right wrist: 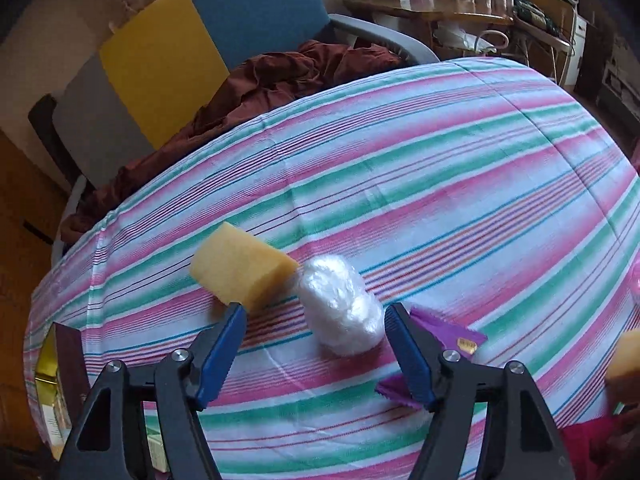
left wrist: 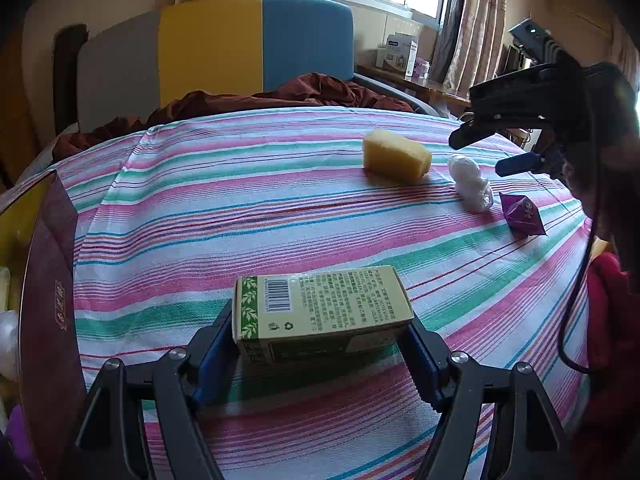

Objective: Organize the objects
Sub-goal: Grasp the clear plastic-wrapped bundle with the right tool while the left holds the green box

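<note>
The green-and-cream carton (left wrist: 324,312) sits clamped between our left gripper's (left wrist: 320,354) blue pads, barcode side up, near the front of the striped bedspread (left wrist: 240,216). The carton appears raised off the cloth, with its shadow lying beneath; we cannot tell whether any edge touches.

To the far right lie three loose items in a rough row: a yellow sponge (left wrist: 396,155), then a white plastic-wrapped bundle (left wrist: 470,182) just beside it, then a purple foil packet (left wrist: 520,216) nearest the right edge.

Our right gripper (right wrist: 316,356) hangs over that group, pointing steeply down. Its fingers (right wrist: 218,354) stand moderately wide, holding nothing. The white bundle lies between them, pads apart from it. The left finger's tip overlaps the sponge's near corner in the right wrist view; contact cannot be told. The purple packet sits partly behind the right finger.

At the far left edge stands a dark maroon box (left wrist: 52,300) with a yellow inside, holding pale items we cannot make out.

Beyond the bedspread: a rumpled dark red blanket (left wrist: 280,94) and a headboard (left wrist: 256,44) in grey, yellow and blue panels.
</note>
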Demonstrator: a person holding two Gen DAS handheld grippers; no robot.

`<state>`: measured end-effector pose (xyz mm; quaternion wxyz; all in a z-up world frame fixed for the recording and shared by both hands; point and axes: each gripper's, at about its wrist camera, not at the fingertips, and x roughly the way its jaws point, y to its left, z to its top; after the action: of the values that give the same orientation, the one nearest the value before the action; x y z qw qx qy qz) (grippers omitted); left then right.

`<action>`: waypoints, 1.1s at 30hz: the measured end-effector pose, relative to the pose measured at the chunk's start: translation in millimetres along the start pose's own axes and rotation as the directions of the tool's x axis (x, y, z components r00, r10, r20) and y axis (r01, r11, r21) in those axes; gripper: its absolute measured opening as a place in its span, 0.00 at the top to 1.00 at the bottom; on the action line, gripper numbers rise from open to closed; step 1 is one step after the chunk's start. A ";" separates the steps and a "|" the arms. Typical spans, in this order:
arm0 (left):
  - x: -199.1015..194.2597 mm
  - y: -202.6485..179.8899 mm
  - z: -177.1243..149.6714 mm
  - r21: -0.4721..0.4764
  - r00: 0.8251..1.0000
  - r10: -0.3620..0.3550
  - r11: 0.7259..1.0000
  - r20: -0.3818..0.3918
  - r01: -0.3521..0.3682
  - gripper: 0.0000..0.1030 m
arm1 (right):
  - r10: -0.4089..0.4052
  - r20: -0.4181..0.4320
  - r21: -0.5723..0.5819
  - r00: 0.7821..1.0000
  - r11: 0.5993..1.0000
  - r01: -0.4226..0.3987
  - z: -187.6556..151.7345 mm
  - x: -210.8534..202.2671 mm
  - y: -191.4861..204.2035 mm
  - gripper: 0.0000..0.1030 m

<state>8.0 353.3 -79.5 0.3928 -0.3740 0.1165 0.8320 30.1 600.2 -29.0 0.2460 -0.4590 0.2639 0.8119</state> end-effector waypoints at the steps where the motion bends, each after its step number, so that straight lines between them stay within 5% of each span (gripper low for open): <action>1: 0.0 0.3 0.0 -0.002 1.000 -0.002 1.000 0.001 0.002 0.26 | -0.025 -0.011 -0.014 1.000 1.000 0.025 1.7 9.0 2.0 0.33; 4: 0.2 -0.2 0.2 -0.003 1.000 -0.003 1.000 0.002 0.003 0.26 | -0.066 -0.110 -0.053 0.992 0.997 0.060 -2.4 36.8 4.0 0.62; 5: 0.4 -0.7 0.2 -0.001 1.000 -0.001 1.000 0.003 0.001 0.26 | -0.085 -0.112 -0.077 0.990 0.994 0.077 -4.4 38.8 6.3 0.64; 10: 0.4 -0.2 0.1 -0.004 1.000 -0.005 1.000 0.005 0.005 0.26 | 0.031 -0.118 -0.133 0.993 0.990 -0.047 -17.6 25.2 21.7 0.65; 14: 0.3 0.1 0.0 -0.007 1.000 -0.007 1.000 0.006 0.007 0.26 | 0.140 -0.258 -0.183 0.956 0.965 -0.190 -44.5 27.3 43.8 0.65; 23: -1.3 -2.6 1.3 -0.001 1.000 0.011 1.000 -0.002 -0.011 0.27 | 0.041 -0.218 -0.379 0.975 0.917 -0.123 -56.7 30.3 69.1 0.65; 33: -39.6 -8.7 -1.0 0.029 0.998 0.063 0.998 0.025 -0.064 0.27 | 0.049 -0.213 -0.385 0.976 0.914 -0.130 -57.9 26.0 52.8 0.64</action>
<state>31.3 336.2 -51.0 0.3731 -0.3543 0.1360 0.8466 19.9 527.4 -66.5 0.0827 -0.5653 0.1381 0.8091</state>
